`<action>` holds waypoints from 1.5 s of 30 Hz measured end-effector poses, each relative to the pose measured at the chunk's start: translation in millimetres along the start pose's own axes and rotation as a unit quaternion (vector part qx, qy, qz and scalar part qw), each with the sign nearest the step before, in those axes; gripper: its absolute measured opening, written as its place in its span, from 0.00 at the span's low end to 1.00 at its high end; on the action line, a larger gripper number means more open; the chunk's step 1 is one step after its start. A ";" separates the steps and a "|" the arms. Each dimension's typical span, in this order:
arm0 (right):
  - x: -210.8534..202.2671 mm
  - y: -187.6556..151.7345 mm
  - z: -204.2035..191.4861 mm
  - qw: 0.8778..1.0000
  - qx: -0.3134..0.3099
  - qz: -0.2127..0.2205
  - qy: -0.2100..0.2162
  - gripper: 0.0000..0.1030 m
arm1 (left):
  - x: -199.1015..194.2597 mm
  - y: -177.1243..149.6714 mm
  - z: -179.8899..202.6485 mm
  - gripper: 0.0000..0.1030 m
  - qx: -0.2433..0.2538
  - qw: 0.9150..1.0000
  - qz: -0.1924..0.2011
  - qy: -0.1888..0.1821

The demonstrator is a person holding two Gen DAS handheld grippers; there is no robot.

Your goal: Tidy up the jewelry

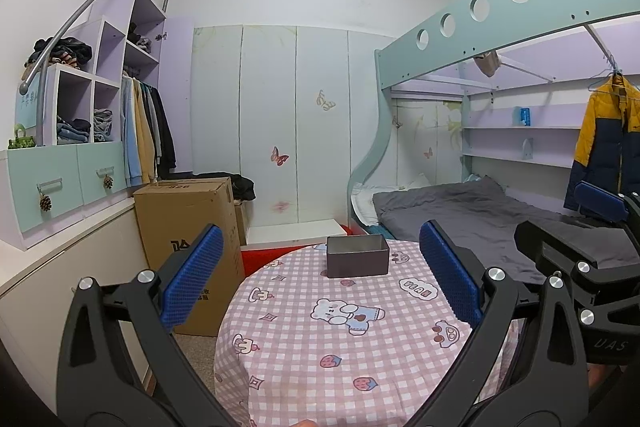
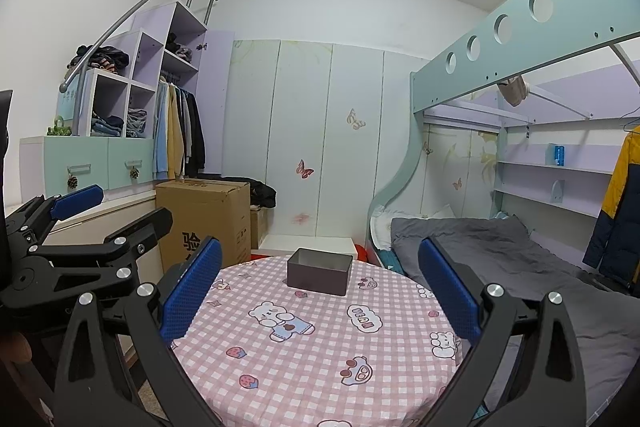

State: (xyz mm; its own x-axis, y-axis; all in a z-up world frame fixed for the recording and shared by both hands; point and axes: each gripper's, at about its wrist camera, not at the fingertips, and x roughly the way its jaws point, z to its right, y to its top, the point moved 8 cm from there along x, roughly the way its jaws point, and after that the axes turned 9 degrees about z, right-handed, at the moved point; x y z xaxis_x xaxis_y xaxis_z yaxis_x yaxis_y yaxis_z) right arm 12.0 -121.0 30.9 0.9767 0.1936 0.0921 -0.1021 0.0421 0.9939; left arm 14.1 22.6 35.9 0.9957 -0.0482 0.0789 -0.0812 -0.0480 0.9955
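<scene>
Left gripper (image 1: 320, 279) and right gripper (image 2: 320, 287) are hovering wide apart, holding nothing. Box (image 1: 357, 255) is sitting open on table (image 1: 304, 359).

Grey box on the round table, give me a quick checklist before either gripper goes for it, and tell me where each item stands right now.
1. Left gripper open and holding nothing: ok.
2. Right gripper open and holding nothing: ok.
3. Grey box upright, open side up, at the table's far side: ok.
4. Path to the box over the checked tablecloth free of objects: ok.
5. Jewelry to sort is in sight: not ok, none shows on the cloth in either view.
6. Contents of the box: cannot tell, its walls hide the inside from both cameras.
</scene>
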 end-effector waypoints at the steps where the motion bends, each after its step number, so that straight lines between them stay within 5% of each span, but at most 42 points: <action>1: 0.0 -0.2 -0.2 1.000 0.000 -0.001 0.000 0.92 | -0.2 -0.5 0.0 0.94 0.000 1.000 0.000 0.000; 45: 1.5 -2.8 -0.9 1.000 -0.001 -0.004 -0.001 0.92 | 0.9 -2.0 -5.2 0.94 0.009 1.000 0.005 0.007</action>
State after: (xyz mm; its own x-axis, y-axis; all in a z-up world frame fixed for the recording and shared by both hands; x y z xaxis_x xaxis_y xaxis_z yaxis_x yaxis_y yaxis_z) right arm 13.5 -119.9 28.3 0.9780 0.1913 0.0838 -0.0941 0.0457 0.9945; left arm 15.4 27.9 34.2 0.9954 -0.0351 0.0891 -0.0912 -0.0645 0.9937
